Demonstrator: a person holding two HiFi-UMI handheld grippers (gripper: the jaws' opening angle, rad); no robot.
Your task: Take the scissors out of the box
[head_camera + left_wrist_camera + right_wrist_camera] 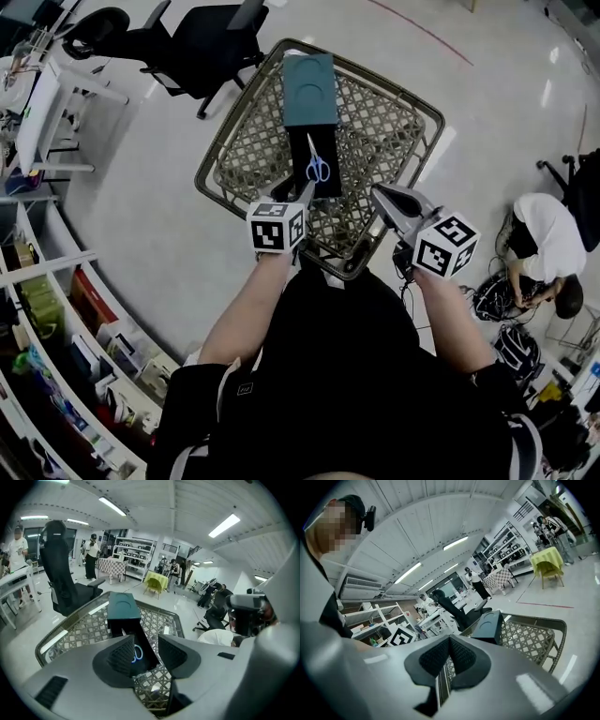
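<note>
A pair of scissors (317,164) with blue handles lies in the open black box (328,183) on a wicker table (234,131). The teal box lid (310,89) lies just beyond it. My left gripper (305,194) hovers at the near end of the box, open, with nothing between its pads. In the left gripper view the scissors (137,653) show through the gap of that gripper (146,651), with the lid (123,605) behind them. My right gripper (382,199) is shut and empty over the table's near right edge. In the right gripper view its pads (449,645) meet, with the lid (492,625) beyond them.
A black office chair (202,42) stands beyond the table at the upper left. A white desk (47,103) and crowded shelves (56,356) line the left side. A person in white (544,234) crouches by cables on the floor at the right.
</note>
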